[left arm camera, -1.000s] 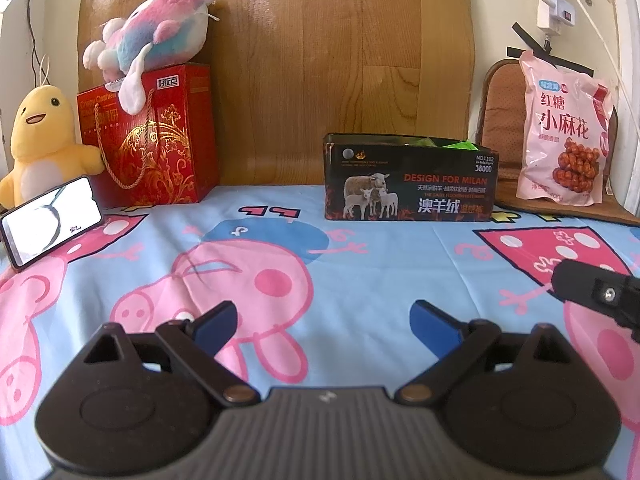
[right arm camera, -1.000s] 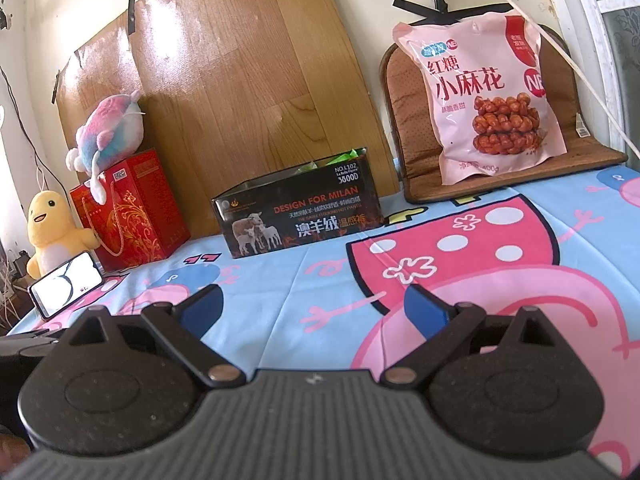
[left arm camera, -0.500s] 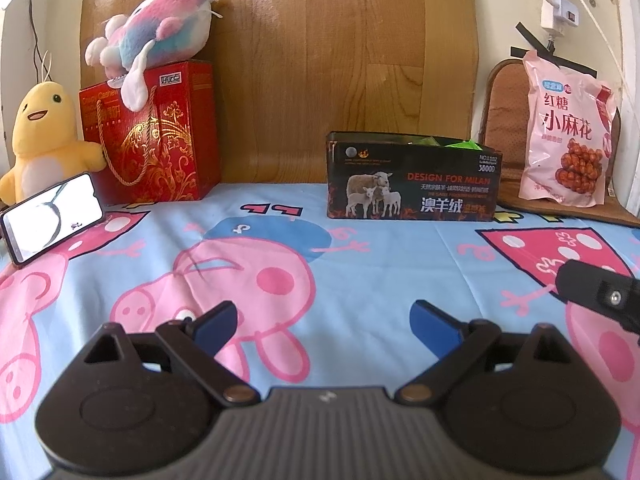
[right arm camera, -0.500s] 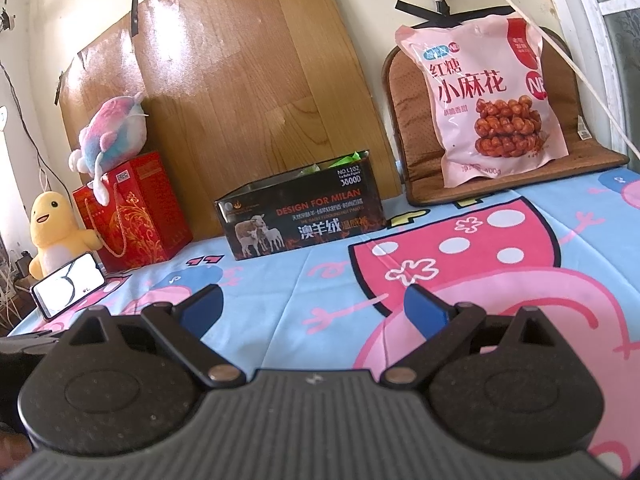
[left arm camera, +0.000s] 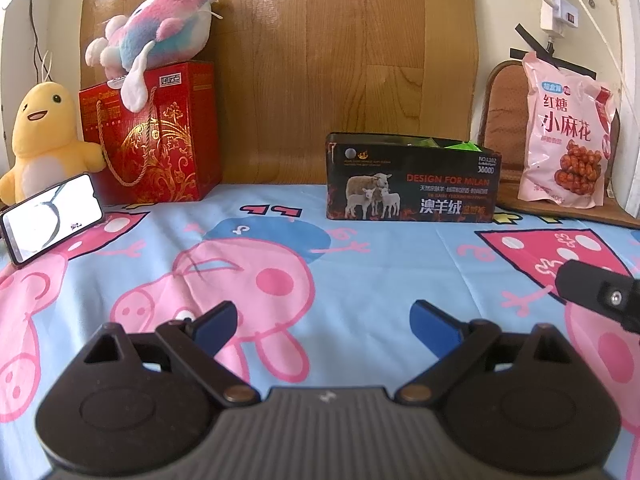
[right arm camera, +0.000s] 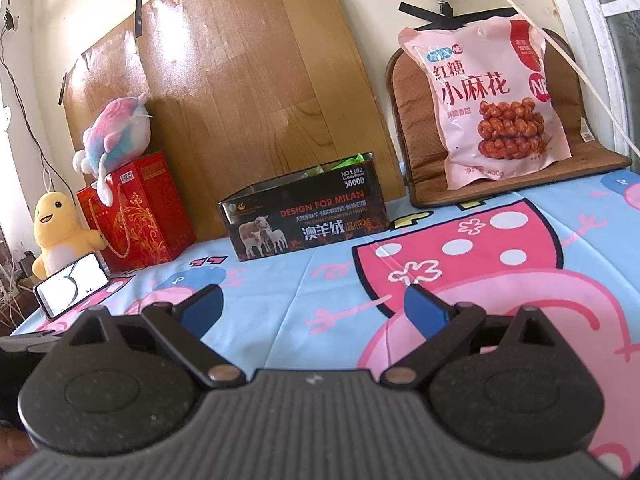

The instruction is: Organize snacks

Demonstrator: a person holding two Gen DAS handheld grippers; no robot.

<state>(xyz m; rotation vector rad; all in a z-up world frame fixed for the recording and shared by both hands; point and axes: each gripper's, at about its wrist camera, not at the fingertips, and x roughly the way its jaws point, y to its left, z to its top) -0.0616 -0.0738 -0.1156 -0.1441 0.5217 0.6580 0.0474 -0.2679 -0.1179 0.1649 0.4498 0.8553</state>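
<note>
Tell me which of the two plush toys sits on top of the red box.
The pink-and-blue plush lies on the red box; the yellow plush stands beside it.

Sheet [left arm camera: 360, 280] open; tin [left arm camera: 412, 178] behind.

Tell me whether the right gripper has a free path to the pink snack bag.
Probably yes: the right gripper is open and empty, and only bare sheet lies between it and the pink snack bag, which leans exposed on the brown cushion.

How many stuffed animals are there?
2. The yellow duck plush sits far left behind the phone; the pink-and-blue plush lies on top of the red gift box. None seem hidden.
</note>
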